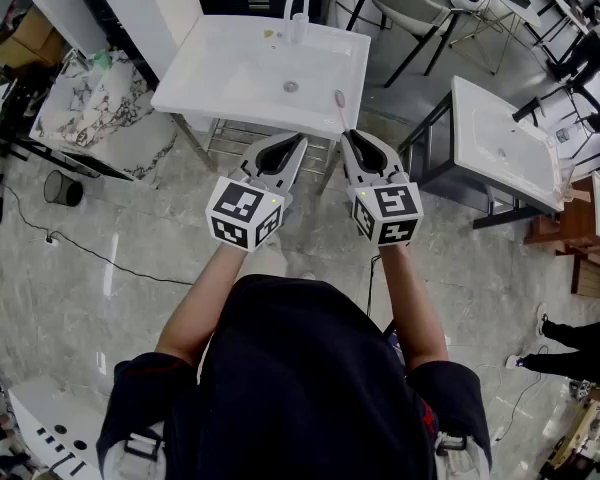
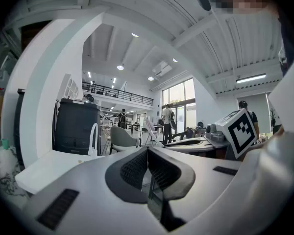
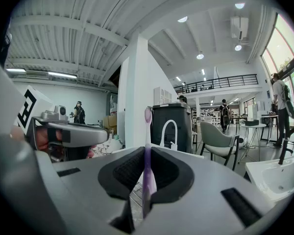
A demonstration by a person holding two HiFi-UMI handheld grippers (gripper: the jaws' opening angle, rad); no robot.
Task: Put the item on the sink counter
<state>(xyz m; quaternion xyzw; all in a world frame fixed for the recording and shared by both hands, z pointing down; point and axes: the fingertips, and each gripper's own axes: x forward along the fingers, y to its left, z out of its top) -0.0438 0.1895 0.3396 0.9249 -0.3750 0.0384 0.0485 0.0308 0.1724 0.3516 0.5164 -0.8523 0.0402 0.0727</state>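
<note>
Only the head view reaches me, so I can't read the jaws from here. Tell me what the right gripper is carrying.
Observer: The right gripper is shut on a purple toothbrush. The handle is clamped between the pads and the head end sticks out past the jaw tips.
Operator: Now report the left one.
Observer: The left gripper is shut, pads together, with nothing between them.
</note>
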